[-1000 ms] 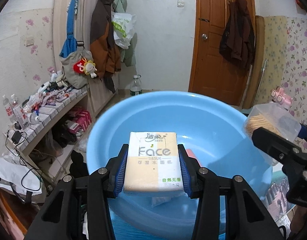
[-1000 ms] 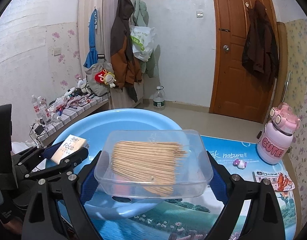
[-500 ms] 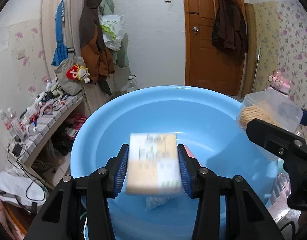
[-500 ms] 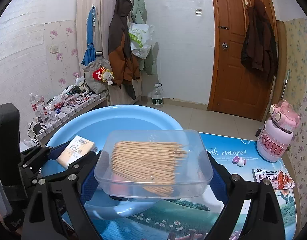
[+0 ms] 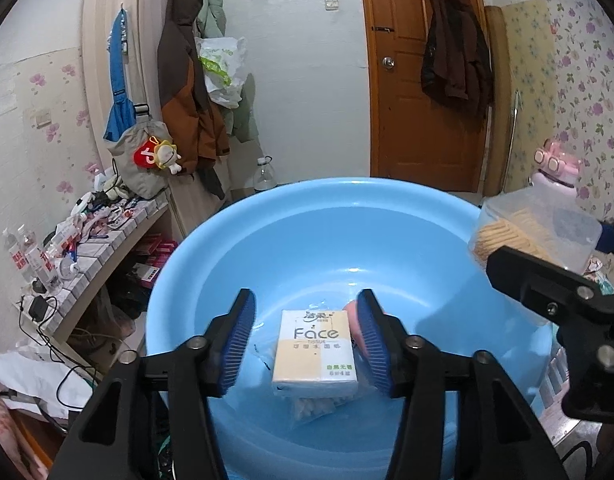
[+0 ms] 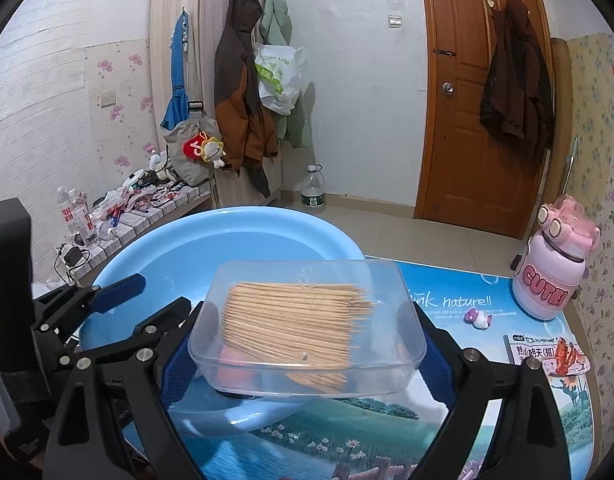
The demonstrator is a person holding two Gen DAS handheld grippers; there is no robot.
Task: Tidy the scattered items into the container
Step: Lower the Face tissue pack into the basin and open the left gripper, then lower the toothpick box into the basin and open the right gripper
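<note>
Left wrist: left tool just opening, clear gaps beside tissue pack inside basin.

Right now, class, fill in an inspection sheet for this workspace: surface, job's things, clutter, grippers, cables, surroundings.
Surface: table with printed landscape mat.
Job's things: round light-blue plastic basin holds a Face tissue pack, lying on a clear bag, with a pink item beside it; clear plastic box of wooden toothpicks hangs above the basin's rim.
Clutter: pink CUTE bottle, small toy figure, snack packet.
Grippers: left gripper open, jaws just opened, the pack below them; right gripper clamps the box.
Cables: charger leads on the wall shelf.
Surroundings: wooden door, hung coats.
</note>
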